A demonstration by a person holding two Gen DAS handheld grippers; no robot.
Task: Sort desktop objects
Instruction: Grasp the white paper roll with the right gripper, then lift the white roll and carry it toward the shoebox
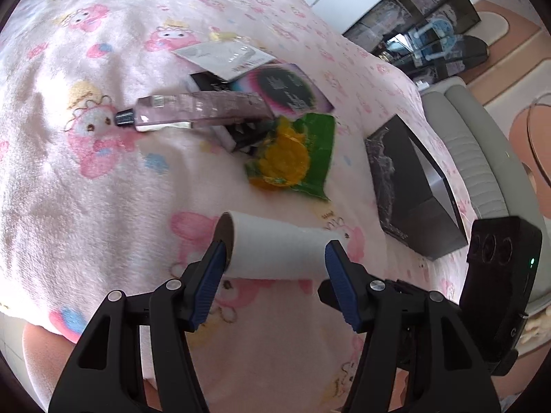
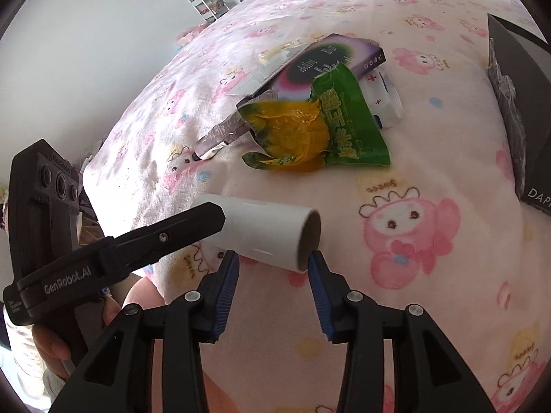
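Roll [image 1: 279,247] of white paper lies on its side on the pink blanket [image 1: 86,186], near my edge. My left gripper [image 1: 273,258] pinches it end to end; my right gripper [image 2: 273,261] is spread by its open end. I should squeeze softly, lifting level. Its long way runs across, left to right.

White roll [image 2: 272,232] between open right tool [image 2: 273,263] fingers, on blanket [image 2: 430,130].
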